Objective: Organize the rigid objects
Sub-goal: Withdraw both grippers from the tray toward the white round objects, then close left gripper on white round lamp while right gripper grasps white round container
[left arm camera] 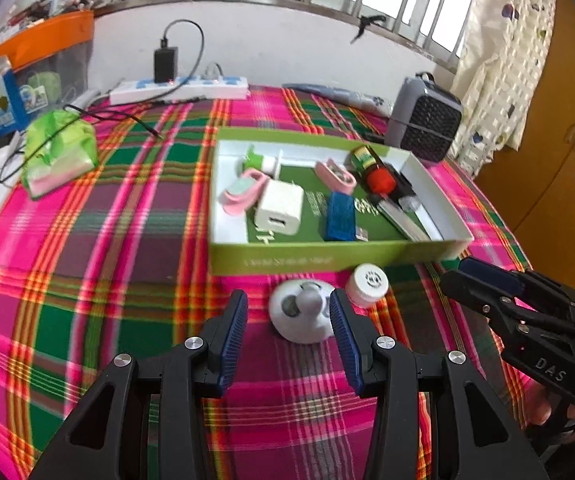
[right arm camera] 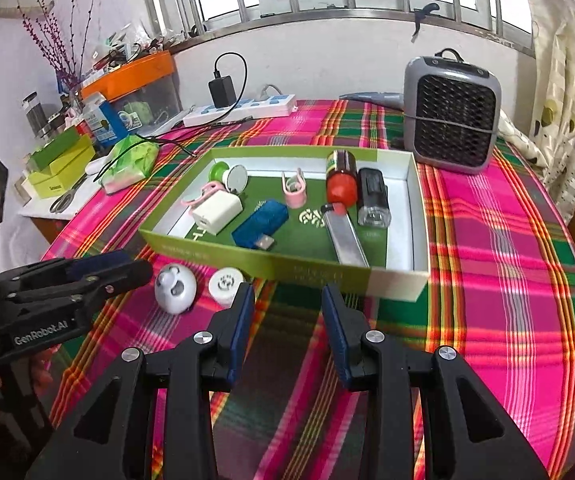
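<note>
A green-walled box [left arm camera: 327,258] [right arm camera: 263,260] on the plaid cloth holds a white charger [left arm camera: 279,208] [right arm camera: 217,212], a blue USB stick [left arm camera: 341,216] [right arm camera: 261,224], pink clips [left arm camera: 333,176], a red-capped bottle [left arm camera: 371,168] [right arm camera: 341,178], a black lighter [right arm camera: 373,196] and a metal strip [right arm camera: 347,240]. In front of it lie a white round gadget [left arm camera: 301,316] [right arm camera: 175,282] and a small white cap [left arm camera: 367,284] [right arm camera: 226,282]. My left gripper [left arm camera: 287,316] is open, its fingers on either side of the round gadget, apart from it. My right gripper [right arm camera: 287,304] is open and empty before the box wall.
A grey fan heater [right arm camera: 453,120] stands behind the box at the right. A power strip with a black adapter [left arm camera: 179,86], cables and a green tissue pack [left arm camera: 61,152] lie at the back left. Boxes and scissors [right arm camera: 63,200] sit on a side shelf.
</note>
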Available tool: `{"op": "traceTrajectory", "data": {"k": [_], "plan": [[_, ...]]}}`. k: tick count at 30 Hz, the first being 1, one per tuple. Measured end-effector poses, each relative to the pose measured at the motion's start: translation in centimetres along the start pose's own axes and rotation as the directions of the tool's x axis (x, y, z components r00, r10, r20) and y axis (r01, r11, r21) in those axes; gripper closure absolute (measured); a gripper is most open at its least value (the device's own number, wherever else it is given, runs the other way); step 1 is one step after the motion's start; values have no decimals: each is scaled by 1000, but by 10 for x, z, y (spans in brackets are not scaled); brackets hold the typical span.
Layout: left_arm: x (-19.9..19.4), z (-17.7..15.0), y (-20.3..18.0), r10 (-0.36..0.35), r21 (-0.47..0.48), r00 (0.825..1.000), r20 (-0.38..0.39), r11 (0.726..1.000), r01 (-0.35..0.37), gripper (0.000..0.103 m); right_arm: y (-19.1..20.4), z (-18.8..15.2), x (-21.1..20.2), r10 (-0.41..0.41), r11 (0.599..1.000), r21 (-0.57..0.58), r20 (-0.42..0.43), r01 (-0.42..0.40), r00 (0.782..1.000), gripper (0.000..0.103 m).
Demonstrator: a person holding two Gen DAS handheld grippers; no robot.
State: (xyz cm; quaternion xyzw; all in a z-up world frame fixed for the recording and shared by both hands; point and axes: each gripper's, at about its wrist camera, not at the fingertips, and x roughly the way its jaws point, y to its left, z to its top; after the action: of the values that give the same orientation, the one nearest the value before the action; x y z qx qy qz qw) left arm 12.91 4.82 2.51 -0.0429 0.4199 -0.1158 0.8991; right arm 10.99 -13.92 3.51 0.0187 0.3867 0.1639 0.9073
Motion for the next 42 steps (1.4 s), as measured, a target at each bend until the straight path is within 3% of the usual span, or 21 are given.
{"op": "traceTrajectory", "data": {"k": [13,27,33,42], "plan": [[22,3,-10,5,48,999,-44,999,-3,60,-5,-12,0,14,1000,28,-11,-13,1000,66],[31,7,-8,-20,33,998,-61,999,22,59,-6,-11,4,5,999,33,-26,-4,1000,66],[31,5,-14,8,86,997,-70,996,-2,60,-7,-11,7,2,999,38,-33,-1,999,66],[29,6,-5,-23,24,997,-70,999,25,61,-5,-10,10,-4,999,34,-40,6,999,66]]}}
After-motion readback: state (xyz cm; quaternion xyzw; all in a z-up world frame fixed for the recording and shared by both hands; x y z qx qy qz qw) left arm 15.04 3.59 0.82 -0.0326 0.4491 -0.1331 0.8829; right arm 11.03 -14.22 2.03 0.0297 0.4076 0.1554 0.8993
